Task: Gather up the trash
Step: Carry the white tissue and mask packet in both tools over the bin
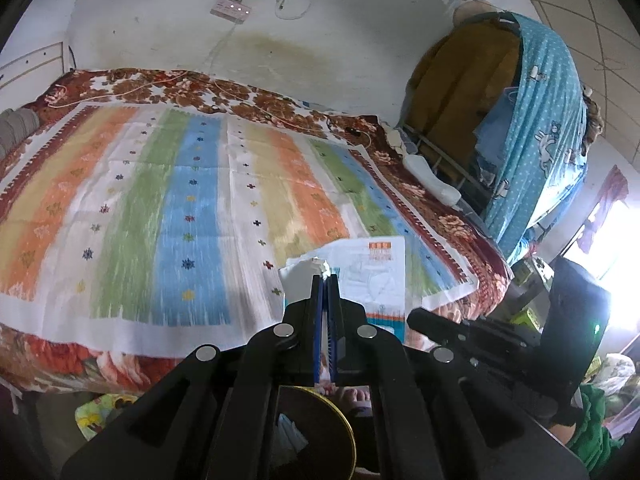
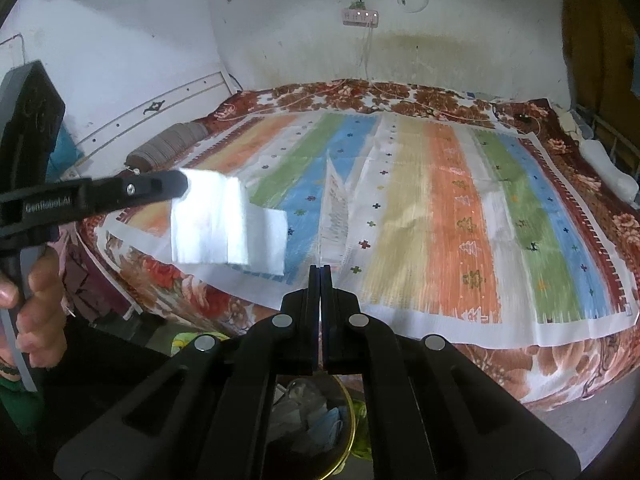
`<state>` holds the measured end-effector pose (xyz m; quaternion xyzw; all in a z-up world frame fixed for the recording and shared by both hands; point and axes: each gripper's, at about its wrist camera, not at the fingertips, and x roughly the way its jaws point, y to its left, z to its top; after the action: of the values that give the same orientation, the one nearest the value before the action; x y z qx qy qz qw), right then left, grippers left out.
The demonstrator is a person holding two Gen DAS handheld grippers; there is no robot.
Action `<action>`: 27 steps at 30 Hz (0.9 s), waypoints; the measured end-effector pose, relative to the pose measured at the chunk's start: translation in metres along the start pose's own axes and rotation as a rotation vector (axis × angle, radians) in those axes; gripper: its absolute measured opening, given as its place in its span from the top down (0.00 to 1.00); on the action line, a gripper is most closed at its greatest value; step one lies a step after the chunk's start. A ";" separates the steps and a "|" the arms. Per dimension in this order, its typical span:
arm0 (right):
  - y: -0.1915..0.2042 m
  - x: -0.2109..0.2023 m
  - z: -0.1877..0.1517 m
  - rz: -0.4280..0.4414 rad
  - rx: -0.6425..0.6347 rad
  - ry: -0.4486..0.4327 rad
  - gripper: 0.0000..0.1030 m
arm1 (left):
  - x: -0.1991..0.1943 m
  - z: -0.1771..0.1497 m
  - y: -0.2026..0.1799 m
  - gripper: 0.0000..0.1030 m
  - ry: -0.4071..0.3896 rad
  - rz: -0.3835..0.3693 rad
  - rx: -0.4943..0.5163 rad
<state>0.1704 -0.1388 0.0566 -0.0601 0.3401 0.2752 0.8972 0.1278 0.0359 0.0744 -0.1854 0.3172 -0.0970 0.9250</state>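
Note:
My left gripper (image 1: pixel 326 278) is shut on a white tissue (image 1: pixel 305 280), held above the bed's front edge. From the right wrist view the same left gripper (image 2: pixel 182 184) holds the tissue (image 2: pixel 228 226) hanging flat in the air. My right gripper (image 2: pixel 320 268) is shut and holds a printed paper sheet (image 2: pixel 335 220) edge-on; that sheet (image 1: pixel 370 276) shows as a white leaflet with orange print in the left wrist view. A round bin with a gold rim (image 2: pixel 347 420) stands below the grippers with crumpled trash inside; it also shows in the left wrist view (image 1: pixel 348 436).
The bed carries a striped cloth (image 2: pixel 440 216) over a floral blanket (image 2: pixel 180 288). A rolled pillow (image 2: pixel 168 146) lies at the head. A curtained wardrobe (image 1: pixel 532 128) stands right of the bed. A power strip (image 2: pixel 360 16) hangs on the wall.

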 end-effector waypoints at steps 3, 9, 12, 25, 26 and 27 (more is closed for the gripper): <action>0.002 -0.008 -0.008 0.015 0.007 -0.014 1.00 | -0.007 -0.009 -0.001 0.99 -0.004 -0.003 0.000; 0.008 -0.023 -0.024 0.048 0.007 -0.033 1.00 | -0.017 -0.030 -0.003 0.99 -0.008 -0.019 -0.009; 0.011 -0.031 -0.035 0.065 0.013 -0.032 1.00 | -0.020 -0.039 -0.003 0.99 -0.005 -0.029 -0.016; 0.022 -0.050 -0.072 0.130 0.040 0.012 1.00 | -0.021 -0.077 -0.005 0.99 0.049 -0.030 -0.050; 0.023 -0.050 -0.075 0.134 0.039 0.019 1.00 | -0.020 -0.080 -0.005 0.99 0.055 -0.027 -0.052; 0.025 -0.050 -0.078 0.137 0.038 0.027 1.00 | -0.019 -0.082 -0.006 0.99 0.060 -0.026 -0.054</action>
<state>0.0815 -0.1633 0.0314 -0.0234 0.3608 0.3286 0.8725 0.0614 0.0134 0.0277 -0.2112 0.3450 -0.1061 0.9084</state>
